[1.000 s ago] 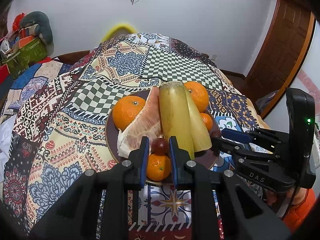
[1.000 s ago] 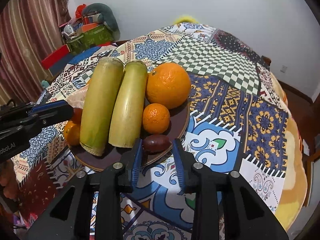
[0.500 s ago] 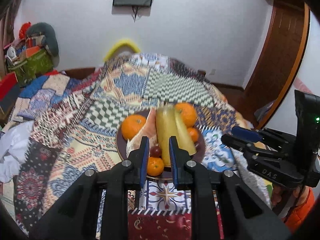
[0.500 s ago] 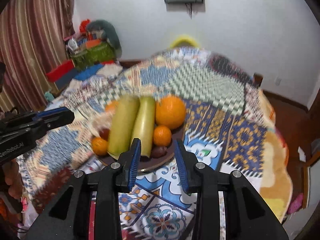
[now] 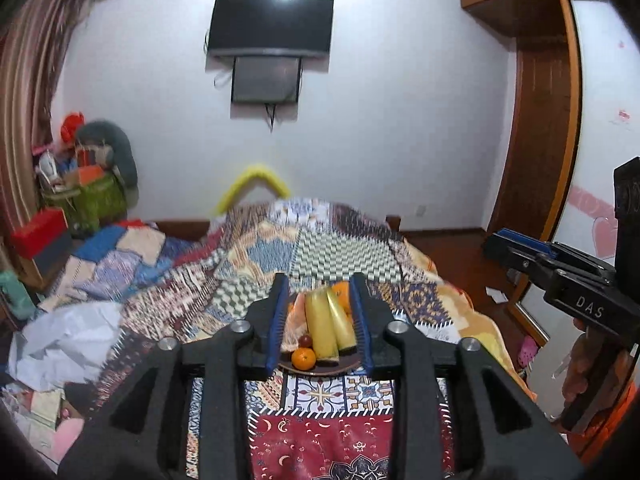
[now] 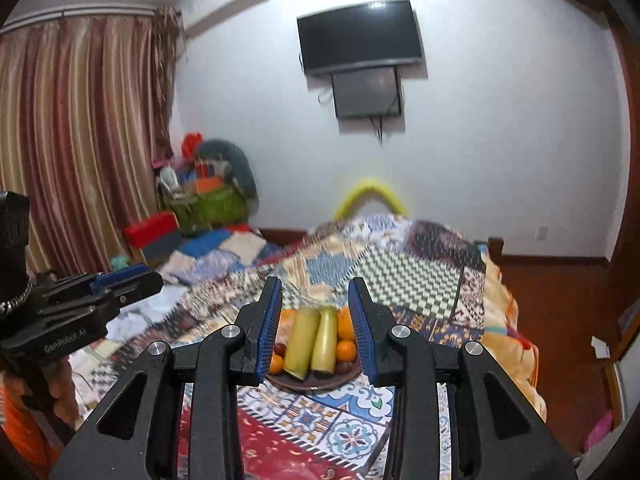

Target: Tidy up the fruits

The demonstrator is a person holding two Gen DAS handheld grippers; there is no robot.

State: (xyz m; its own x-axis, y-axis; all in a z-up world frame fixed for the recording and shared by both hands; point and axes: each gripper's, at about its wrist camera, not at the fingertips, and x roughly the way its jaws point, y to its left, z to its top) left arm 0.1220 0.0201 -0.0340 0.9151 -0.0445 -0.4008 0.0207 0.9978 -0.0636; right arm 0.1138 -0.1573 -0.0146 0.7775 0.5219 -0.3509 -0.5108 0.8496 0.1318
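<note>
A dark plate [image 5: 344,365] [image 6: 320,383] on the patterned quilt holds two yellow-green stalks [image 5: 323,330] [image 6: 312,342], oranges [image 5: 303,359] [image 6: 346,350], a pale pomelo piece [image 5: 293,330] and small dark fruits [image 5: 306,340] [image 6: 343,367]. My left gripper [image 5: 320,320] is open and empty, well back from the plate and above it. My right gripper [image 6: 316,322] is also open and empty, held far back. Each gripper shows in the other's view: the right one at the right edge [image 5: 520,246], the left one at the left edge [image 6: 124,280].
The quilt-covered bed [image 5: 340,248] fills the middle. A TV [image 5: 272,26] hangs on the far wall. Boxes and a green basket [image 5: 96,200] stand at the left, crumpled white cloth [image 5: 68,340] lies beside the bed, and a wooden door frame [image 5: 536,140] is at the right.
Both grippers have pulled back and up, away from the plate, and their jaws have opened wider. The fruit stays on the plate.
</note>
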